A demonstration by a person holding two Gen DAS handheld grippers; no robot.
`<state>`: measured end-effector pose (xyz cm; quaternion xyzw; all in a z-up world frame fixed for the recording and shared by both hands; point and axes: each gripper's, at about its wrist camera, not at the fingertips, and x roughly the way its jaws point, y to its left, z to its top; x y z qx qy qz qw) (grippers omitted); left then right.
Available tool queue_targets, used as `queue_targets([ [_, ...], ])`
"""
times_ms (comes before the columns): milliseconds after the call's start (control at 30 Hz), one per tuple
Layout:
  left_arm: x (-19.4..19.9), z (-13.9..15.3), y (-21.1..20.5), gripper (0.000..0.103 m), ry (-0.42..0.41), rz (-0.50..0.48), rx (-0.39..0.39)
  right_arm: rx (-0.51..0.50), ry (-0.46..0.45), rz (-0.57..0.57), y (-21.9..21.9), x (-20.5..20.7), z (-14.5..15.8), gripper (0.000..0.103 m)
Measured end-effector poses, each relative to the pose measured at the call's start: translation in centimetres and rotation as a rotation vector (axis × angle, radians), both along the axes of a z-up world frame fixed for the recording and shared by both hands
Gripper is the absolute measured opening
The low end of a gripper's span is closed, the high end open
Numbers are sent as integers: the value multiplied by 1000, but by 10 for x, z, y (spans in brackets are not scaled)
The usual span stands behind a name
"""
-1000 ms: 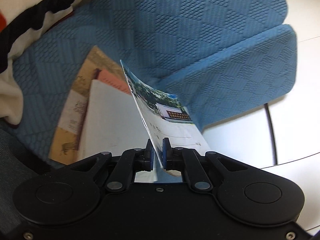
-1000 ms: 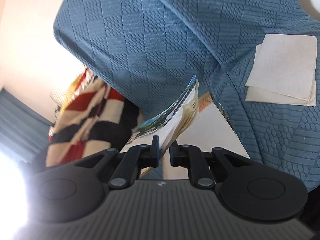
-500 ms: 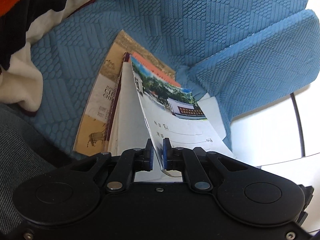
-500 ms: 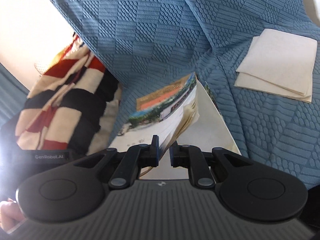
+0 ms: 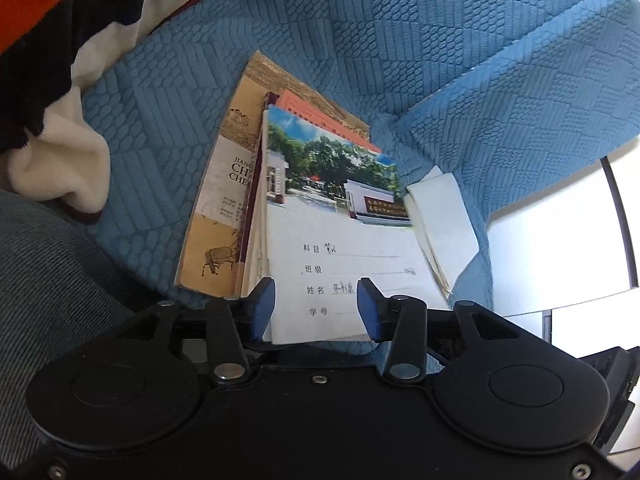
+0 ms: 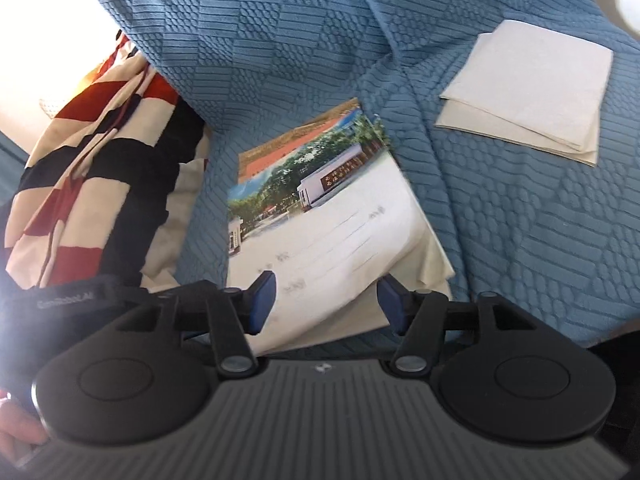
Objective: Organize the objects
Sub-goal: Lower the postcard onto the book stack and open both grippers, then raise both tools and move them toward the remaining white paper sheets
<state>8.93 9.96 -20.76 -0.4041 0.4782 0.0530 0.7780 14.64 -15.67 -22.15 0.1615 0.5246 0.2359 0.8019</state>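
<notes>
Both jaws have just been opening, so the left gripper point(image 5: 316, 306) and right gripper point(image 6: 326, 302) stand apart, apparently gripping nothing, around the notebook point(image 5: 340, 240), which lies mid-frame atop the book stack point(image 5: 216, 208) on the blue sofa point(image 5: 400, 40), seemingly released to tidy the pile.

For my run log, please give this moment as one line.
left gripper: open, just released | right gripper: open, just released | photo-cover paper notebook: lying on book stack

Lower books point(image 5: 224, 216) mostly covered.
</notes>
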Motion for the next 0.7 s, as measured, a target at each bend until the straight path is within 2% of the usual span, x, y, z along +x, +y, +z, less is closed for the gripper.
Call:
queue_targets([
  [233, -2, 33, -12, 47, -35, -31, 59, -2, -49, -20, -15, -5, 24, 60],
  [433, -4, 76, -36, 48, -108, -88, 180, 8, -140, -18, -25, -5, 66, 60],
  [700, -8, 123, -63, 52, -191, -122, 242, -28, -264, -8, -43, -11, 122, 60],
])
